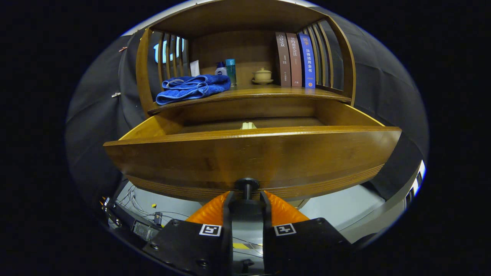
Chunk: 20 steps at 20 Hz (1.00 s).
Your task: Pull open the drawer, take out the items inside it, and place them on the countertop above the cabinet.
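Observation:
The wooden drawer (pixel 253 153) stands pulled out from the cabinet, its curved front close to me. My gripper (pixel 247 198) is shut on the dark drawer knob (pixel 247 184), with one finger on each side of it. Inside the drawer, a small pale yellow item (pixel 248 125) peeks just over the front's top edge; the rest of the drawer's floor is hidden. The countertop (pixel 261 92) runs above the drawer, beyond the fingers.
On the countertop lie a folded blue towel (pixel 193 88), two small bottles (pixel 226 71), a lidded cup on a saucer (pixel 262 75) and three upright books (pixel 295 59). Slatted wooden sides and a top board enclose the shelf. Cables and a device (pixel 142 226) lie on the floor below left.

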Tool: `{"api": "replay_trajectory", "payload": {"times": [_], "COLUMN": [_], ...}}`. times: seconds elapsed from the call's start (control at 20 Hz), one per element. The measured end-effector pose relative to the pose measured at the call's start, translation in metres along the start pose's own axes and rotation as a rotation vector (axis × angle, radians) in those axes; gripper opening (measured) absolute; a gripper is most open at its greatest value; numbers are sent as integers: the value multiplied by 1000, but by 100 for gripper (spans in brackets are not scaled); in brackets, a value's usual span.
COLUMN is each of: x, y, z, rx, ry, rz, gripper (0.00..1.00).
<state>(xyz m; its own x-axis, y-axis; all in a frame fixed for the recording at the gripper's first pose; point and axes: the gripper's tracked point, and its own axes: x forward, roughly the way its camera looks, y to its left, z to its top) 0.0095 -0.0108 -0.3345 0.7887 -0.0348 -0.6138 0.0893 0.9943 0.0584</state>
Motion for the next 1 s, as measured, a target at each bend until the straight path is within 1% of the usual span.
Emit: {"api": "replay_trajectory", "payload": {"times": [0.4, 0.6, 0.75, 0.95, 1.0], "x": [-13, -13, -15, -27, -32], "y": [1, 2, 0, 0, -1], "z": [-20, -19, -19, -22, -22], "rx": [6, -6, -14, -2, -1], "ry": [33, 18, 22, 26, 27], "rz": [-4, -10, -13, -16, -20], "gripper": [35, 36, 49, 91, 100]}}
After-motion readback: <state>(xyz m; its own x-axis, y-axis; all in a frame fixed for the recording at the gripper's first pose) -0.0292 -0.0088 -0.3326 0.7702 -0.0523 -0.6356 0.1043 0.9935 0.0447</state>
